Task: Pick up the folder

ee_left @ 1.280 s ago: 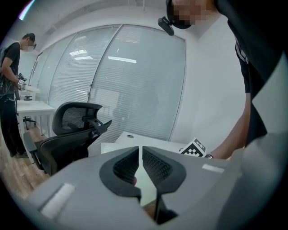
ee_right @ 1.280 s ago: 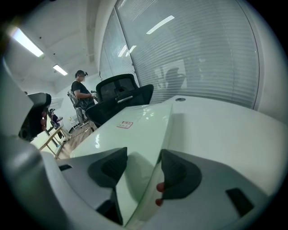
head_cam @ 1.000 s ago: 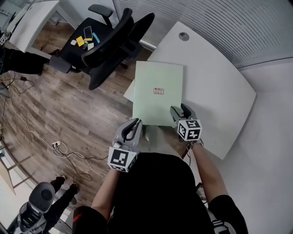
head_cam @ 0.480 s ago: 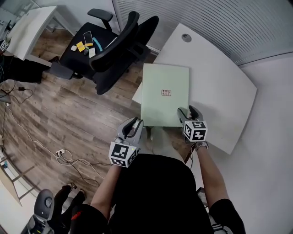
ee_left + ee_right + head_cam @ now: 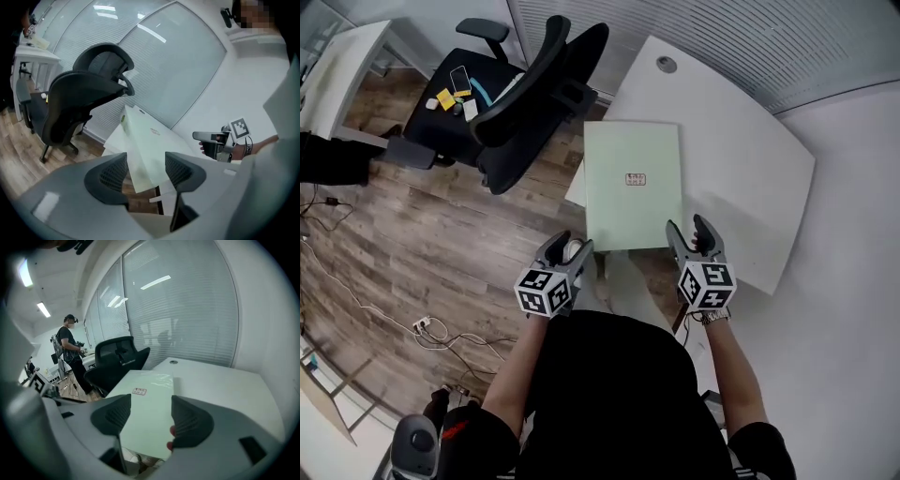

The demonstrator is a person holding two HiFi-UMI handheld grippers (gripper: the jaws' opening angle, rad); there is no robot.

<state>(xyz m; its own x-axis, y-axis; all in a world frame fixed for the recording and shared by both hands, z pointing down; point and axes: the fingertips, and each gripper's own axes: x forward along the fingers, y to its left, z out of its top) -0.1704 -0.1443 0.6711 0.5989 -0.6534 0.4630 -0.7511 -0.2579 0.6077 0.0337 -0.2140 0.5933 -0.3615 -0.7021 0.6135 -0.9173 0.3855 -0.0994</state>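
At the desk's near-left edge: folder lies on top, its near-left part hanging past the edge over the floor; nothing holds it right now.

Left gripper sits off the desk's near edge, below the overhang; jaws have just been opening and stand apart; folder's near corner lines up in the gap, but the pads aren't on it. Right gripper hovers at the desk's near edge by the folder's other near corner; jaws wide, nothing pinched.

Risks as I see them:
- overhang plus no grip; a bump from either jaw could slide it off the desk edge to the floor
- folder is thin and flat; a jaw coming in too high rides over the top and shoves it further onto the desk; too low and it closes on air
- cover looks glossy; a shallow bite may slip once it's lifted
- one corner gripped before the other; it likely sags or pivots, maybe swings toward the chair left of the desk

Cannot tell whether the folder lies fully flat on the desk.
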